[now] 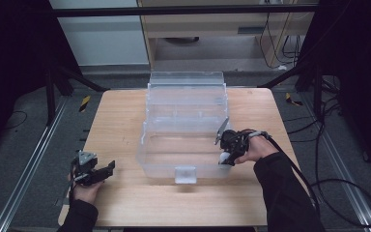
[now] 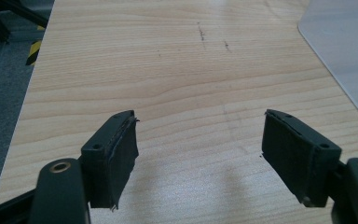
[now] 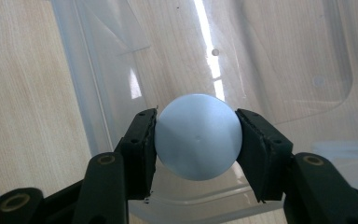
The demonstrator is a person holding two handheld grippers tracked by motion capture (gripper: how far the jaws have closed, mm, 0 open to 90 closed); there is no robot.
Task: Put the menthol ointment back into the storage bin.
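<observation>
Clamped in the right gripper [image 3: 198, 140] is a pale round ball [image 3: 198, 136], pressed between both pads just over the front right corner of a clear plastic box [image 1: 183, 140]. Its lid stands open at the back; no contents can be made out inside. Well apart, the left gripper [image 2: 200, 158] rests wide open over the wooden table [image 1: 121, 121], holding nothing. Grey floor and cables surround the table.

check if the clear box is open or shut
Open: the clear box has its lid tipped back, and the right tongs hold a white ball above its bare inside.
</observation>
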